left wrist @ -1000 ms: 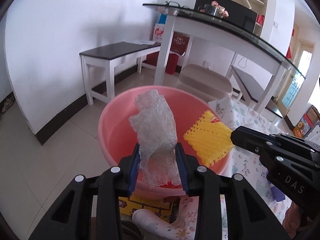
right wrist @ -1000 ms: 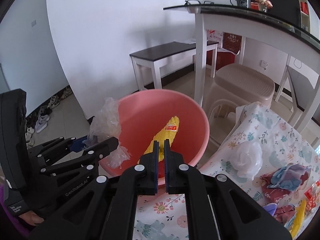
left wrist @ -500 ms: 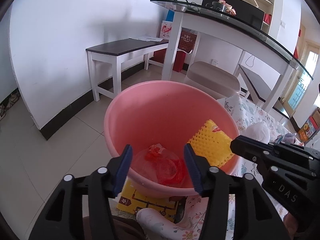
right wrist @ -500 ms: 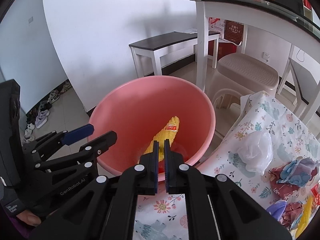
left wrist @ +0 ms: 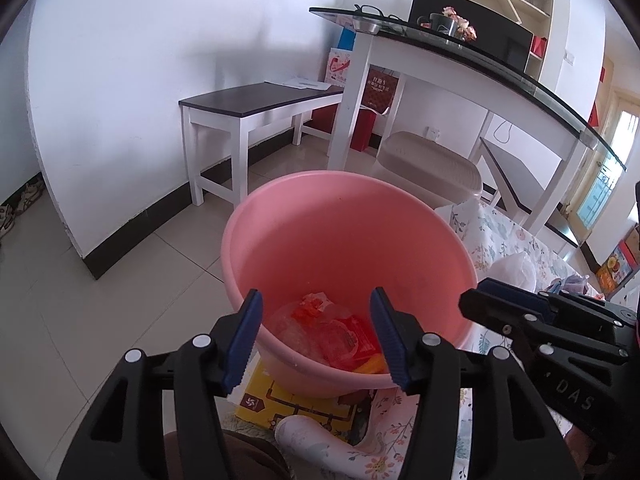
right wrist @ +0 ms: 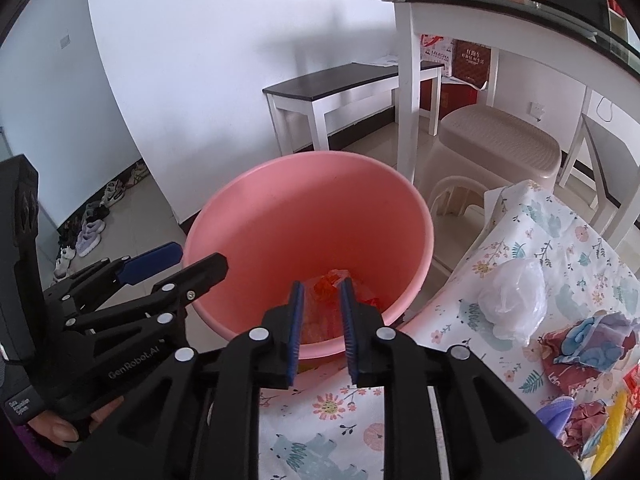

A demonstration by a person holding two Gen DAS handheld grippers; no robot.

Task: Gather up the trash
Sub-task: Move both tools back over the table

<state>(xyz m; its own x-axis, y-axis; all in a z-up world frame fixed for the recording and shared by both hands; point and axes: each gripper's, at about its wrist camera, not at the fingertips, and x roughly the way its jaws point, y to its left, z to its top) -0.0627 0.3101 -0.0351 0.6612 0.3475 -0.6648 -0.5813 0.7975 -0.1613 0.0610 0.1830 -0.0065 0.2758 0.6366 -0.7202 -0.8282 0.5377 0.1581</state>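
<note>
— Pale floor tiles (left wrist: 120, 280) and a white wall framed it all; what stood in the middle?

— A pink basin (left wrist: 348, 248), set just off the edge of the desk (right wrist: 540, 248) with its flowered cloth. Red and clear wrappers (left wrist: 328, 328) lay at the bottom of it, a bit of yellow beside them.

— And the tongs?

— The left tongs (left wrist: 316, 336) hung over the near rim, blue pads spread wide with nothing between them. The right tongs (right wrist: 322, 320) had just been opening; they stood narrowly apart, empty, pointed down into the basin.

— Anything on the desk?

— A crumpled white plastic bag (right wrist: 512, 300), near the basin, and a heap of coloured wrappers (right wrist: 592, 344) further right. A beige stool (right wrist: 500, 148) stood beyond the basin.
</note>
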